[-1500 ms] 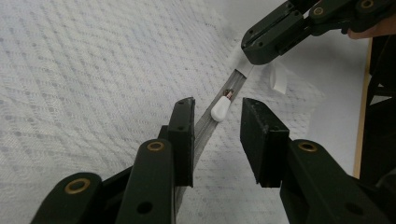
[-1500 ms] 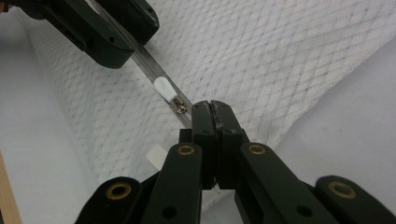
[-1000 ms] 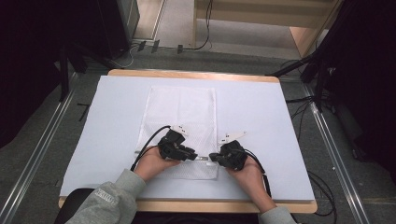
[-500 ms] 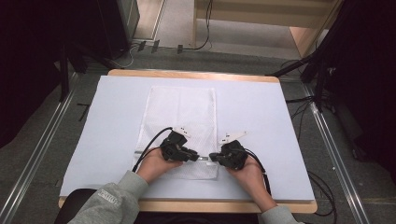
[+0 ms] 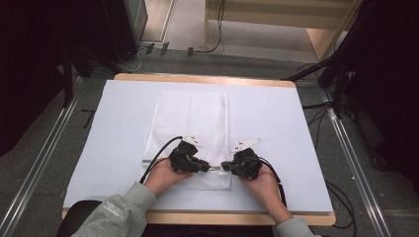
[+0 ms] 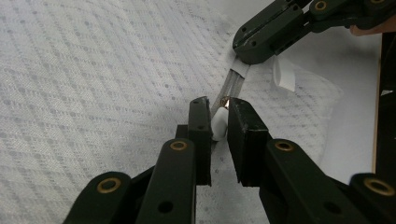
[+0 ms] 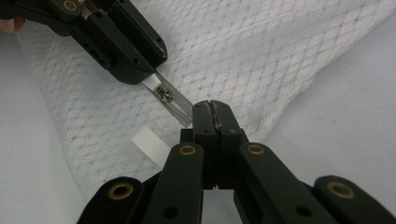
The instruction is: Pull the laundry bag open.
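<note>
A white mesh bag (image 5: 192, 118) lies flat on the table, its zipper (image 6: 231, 84) running across the near end. My left gripper (image 5: 206, 168) (image 6: 219, 109) has just been closing, and its pads now press on the white zipper pull (image 6: 218, 126). The metal slider (image 7: 164, 94) sits just beyond its jaws. My right gripper (image 5: 225, 166) (image 7: 212, 105) is shut on the zipper's end at the bag's edge, facing the left gripper (image 7: 140, 74) from a short way off. The right gripper (image 6: 243, 58) also appears at the top of the left gripper view.
A white sheet (image 5: 296, 128) covers the wooden table (image 5: 207, 78). A small white label (image 7: 149, 144) sticks out of the bag's seam near the right gripper. Cables (image 5: 158, 158) trail from both grippers towards the table's front edge. Metal rails and dark equipment flank the table.
</note>
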Tool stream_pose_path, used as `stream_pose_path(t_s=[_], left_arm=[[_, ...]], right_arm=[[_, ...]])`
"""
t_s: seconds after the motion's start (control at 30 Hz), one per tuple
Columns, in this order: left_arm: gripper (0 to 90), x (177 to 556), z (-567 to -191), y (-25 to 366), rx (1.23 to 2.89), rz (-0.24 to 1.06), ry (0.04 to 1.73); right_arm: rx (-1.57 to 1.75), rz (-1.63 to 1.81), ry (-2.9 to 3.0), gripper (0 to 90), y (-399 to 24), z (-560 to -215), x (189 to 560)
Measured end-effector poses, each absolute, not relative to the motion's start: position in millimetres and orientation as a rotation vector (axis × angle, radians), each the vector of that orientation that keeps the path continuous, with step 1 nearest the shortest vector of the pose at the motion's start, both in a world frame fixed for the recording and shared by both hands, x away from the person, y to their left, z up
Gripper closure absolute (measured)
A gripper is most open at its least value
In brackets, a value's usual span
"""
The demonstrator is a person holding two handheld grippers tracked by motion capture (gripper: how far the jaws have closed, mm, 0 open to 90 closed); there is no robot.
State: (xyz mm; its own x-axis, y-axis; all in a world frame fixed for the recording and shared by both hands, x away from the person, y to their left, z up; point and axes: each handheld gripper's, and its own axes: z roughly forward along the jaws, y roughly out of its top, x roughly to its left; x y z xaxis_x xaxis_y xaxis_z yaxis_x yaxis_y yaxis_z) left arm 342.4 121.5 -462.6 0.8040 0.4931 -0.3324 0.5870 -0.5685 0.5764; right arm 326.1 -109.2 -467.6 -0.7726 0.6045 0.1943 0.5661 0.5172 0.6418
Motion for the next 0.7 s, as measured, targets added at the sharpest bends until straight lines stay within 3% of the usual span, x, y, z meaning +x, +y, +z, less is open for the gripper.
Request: stream_pose_path(t_s=[0.6, 0.7], left_arm=[[80.3, 336.3, -466.5, 111.8, 2.258, -0.177, 0.785], [84.9, 336.5, -466.4, 111.5, 2.27, -0.155, 0.791]], right_arm=[[1.041, 1.103, 2.683, 90.0, -108.5, -467.4, 325.5], [1.041, 1.103, 2.681, 90.0, -108.4, -467.5, 325.2]])
